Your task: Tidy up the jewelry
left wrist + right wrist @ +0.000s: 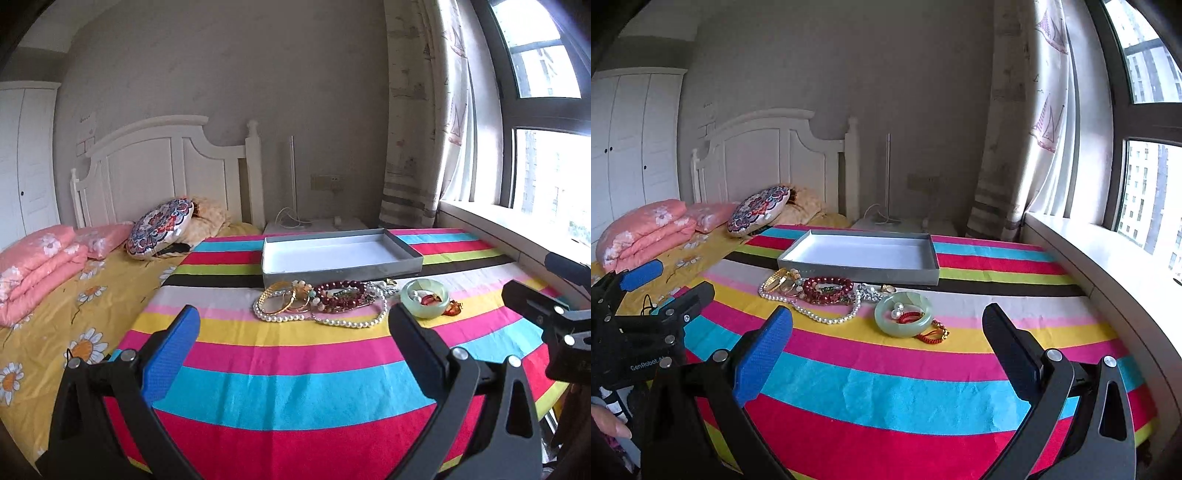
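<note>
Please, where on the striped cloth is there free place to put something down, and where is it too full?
Free: the striped cloth between the two grippers and the jewelry, and its right part toward the windowsill. The gray tray holds nothing. Crowded: just before the tray, where the pearl necklace, red bead bracelets and jade bangle lie.

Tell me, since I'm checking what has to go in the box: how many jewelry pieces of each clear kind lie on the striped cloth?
Jade bangle: 1
Pearl necklace: 1
Dark red bead bracelets: at least 1
Gold bangles: at least 2, tangled
Red cord charm: 1
Total: at least 6
</note>
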`<state>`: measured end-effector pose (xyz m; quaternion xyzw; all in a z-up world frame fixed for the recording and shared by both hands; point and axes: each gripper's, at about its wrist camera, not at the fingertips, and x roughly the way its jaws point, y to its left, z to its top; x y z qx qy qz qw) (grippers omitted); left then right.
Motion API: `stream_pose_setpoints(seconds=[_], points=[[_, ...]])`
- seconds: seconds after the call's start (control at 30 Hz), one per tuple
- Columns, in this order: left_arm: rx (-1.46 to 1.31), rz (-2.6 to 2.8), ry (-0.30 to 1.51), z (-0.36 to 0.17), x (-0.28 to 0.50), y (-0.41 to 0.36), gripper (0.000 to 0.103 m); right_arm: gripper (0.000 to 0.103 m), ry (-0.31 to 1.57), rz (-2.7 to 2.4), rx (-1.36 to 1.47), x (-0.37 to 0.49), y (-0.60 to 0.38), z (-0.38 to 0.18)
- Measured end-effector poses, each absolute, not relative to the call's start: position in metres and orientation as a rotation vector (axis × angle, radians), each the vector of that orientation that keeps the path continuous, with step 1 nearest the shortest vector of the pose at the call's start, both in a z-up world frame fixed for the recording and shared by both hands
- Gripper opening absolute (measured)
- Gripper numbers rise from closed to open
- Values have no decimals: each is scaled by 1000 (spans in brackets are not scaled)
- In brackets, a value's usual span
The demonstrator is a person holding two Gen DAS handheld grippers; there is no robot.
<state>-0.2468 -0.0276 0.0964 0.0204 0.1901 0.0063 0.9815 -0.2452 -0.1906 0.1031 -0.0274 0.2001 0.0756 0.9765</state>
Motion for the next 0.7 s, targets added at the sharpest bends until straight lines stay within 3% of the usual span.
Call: stream_pose_setpoints(seconds=[0.7], points=[[45,18,373,90,-249,-27,101,99,411,161,-61,-246,-186,102]])
